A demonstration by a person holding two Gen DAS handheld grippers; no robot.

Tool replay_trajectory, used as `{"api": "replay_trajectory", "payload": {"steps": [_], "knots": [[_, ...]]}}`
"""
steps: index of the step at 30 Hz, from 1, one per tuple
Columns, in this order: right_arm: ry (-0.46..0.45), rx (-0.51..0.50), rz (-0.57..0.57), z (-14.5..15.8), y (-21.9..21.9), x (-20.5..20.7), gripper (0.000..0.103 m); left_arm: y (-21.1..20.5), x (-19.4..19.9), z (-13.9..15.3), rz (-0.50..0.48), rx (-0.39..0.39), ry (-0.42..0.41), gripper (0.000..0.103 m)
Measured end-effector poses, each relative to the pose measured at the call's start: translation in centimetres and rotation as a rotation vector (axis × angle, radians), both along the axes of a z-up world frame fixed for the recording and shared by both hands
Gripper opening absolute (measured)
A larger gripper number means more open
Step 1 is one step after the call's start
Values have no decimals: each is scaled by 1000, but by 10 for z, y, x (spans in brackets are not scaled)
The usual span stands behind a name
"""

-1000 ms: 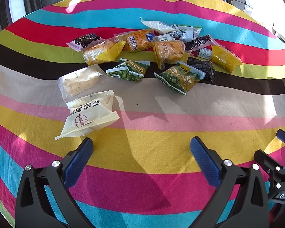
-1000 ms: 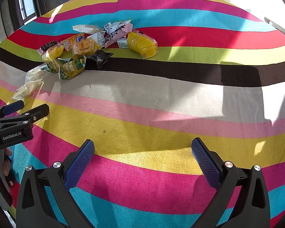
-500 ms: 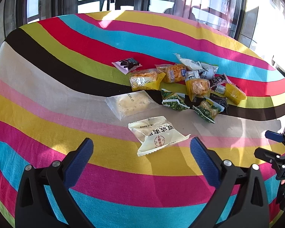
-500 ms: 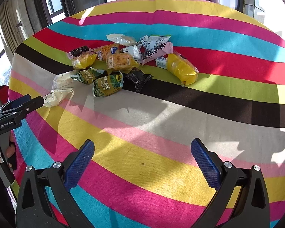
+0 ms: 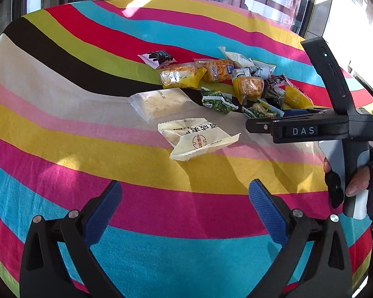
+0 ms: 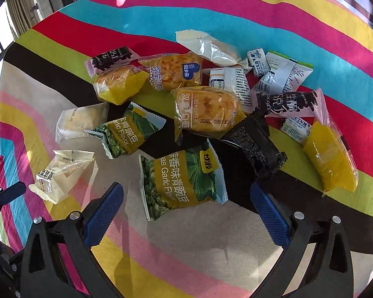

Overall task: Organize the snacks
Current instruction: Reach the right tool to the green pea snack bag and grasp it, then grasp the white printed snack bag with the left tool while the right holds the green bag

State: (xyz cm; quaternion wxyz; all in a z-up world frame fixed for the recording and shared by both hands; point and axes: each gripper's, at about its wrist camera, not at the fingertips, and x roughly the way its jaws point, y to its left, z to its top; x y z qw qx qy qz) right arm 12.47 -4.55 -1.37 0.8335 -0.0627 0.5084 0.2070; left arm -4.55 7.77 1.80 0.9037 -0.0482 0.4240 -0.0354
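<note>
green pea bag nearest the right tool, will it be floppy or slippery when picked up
The pea bag looks puffed and crinkled, so it is probably light and will dent rather than hold stiff. Its glossy film may slip, so the flat sealed edge seems the safer grip. It lies flat on the cloth, so it should slide, not roll.

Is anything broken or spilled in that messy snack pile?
Nothing looks torn or spilled. The snacks are just jumbled: the black packet is tucked partly under the yellow cake, and both green pea bags lie crooked. Two pale packets sit apart from the heap. All wrappers look sealed.
</note>
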Motion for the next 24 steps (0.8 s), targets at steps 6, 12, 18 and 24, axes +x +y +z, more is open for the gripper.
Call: {"api": "replay_trajectory", "payload": {"steps": [6, 12, 18, 24], "knots": [[-61, -46, 23, 0, 8, -4, 81, -9, 15, -6, 31, 22, 33, 102], [-136, -28, 55, 27, -10, -69, 46, -14, 26, -13, 53, 74, 74, 102], [-198, 20, -10, 41, -62, -119, 46, -22, 26, -13, 54, 123, 71, 102], [-197, 58, -73, 31, -92, -139, 46, -32, 26, -13, 48, 157, 74, 102]]}}
